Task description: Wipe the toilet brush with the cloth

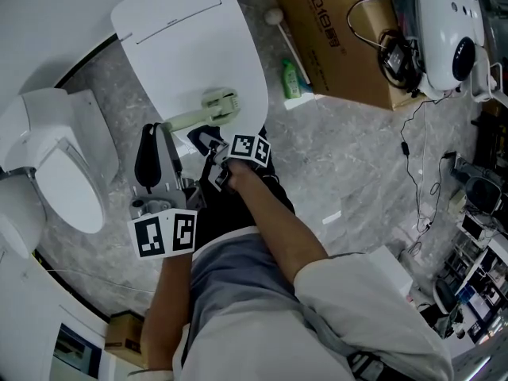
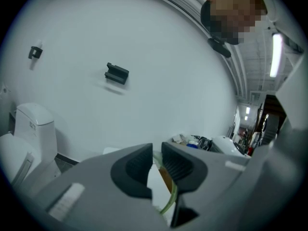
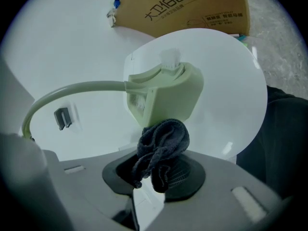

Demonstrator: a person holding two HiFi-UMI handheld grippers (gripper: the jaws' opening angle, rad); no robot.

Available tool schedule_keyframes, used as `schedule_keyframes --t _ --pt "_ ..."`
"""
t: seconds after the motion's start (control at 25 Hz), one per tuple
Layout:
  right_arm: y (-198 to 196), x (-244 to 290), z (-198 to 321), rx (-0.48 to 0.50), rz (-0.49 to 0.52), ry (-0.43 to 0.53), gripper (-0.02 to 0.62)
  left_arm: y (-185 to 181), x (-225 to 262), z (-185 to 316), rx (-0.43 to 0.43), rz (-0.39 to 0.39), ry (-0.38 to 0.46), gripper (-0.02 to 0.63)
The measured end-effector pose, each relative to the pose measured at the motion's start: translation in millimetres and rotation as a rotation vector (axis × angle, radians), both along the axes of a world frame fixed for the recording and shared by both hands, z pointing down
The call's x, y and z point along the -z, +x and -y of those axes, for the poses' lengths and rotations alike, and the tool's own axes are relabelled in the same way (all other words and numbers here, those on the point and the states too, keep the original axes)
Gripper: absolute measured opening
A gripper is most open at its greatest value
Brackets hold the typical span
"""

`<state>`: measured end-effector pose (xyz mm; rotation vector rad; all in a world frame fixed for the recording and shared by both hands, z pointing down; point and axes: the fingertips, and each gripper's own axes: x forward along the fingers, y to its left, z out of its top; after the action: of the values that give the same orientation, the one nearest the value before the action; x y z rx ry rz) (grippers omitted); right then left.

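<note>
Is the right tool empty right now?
No, the right tool is clamped on a dark cloth, which is bunched up at the pale green head of the toilet brush.

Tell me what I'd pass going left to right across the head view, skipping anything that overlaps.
toilet → toilet brush → green bottle → cardboard box → white rounded device
</note>
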<state>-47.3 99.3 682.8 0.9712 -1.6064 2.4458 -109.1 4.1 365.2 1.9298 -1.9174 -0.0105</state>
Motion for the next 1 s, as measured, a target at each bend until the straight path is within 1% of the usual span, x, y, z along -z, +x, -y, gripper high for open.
schedule_keyframes --t 0.12,0.32,0.52,0.64,0.72,0.8,1.0 --pt "-11.1 -4.8 5.8 0.009 -0.018 0.002 0.094 0.8 0.1 2.5 -0.002 0.003 0.002 0.0" --pt "-27.6 -9.8 29.5 -0.016 -0.031 0.021 0.094 -2.4 -2.2 6.2 0.0 0.005 0.004 0.0" --pt "-39.2 7.8 47.8 0.024 -0.005 0.096 0.094 -4.1 -3.1 2.5 0.0 0.003 0.003 0.0" --pt "-43.8 19.5 49.7 0.072 0.009 0.139 0.094 -4.3 -2.7 2.7 -0.002 0.004 -0.002 0.0" --pt "-44.2 27.9 49.8 0.116 -0.001 0.198 0.095 -4.2 -2.3 3.4 -0.006 0.004 -0.004 0.0" --pt "-40.8 32.2 51.2 0.134 -0.014 0.232 0.095 -4.6 -2.5 4.2 -0.009 0.004 -0.004 0.0" --pt "-30.2 34.4 49.5 0.106 0.003 0.217 0.095 -4.6 -2.6 4.5 -0.016 0.007 -0.004 0.0"
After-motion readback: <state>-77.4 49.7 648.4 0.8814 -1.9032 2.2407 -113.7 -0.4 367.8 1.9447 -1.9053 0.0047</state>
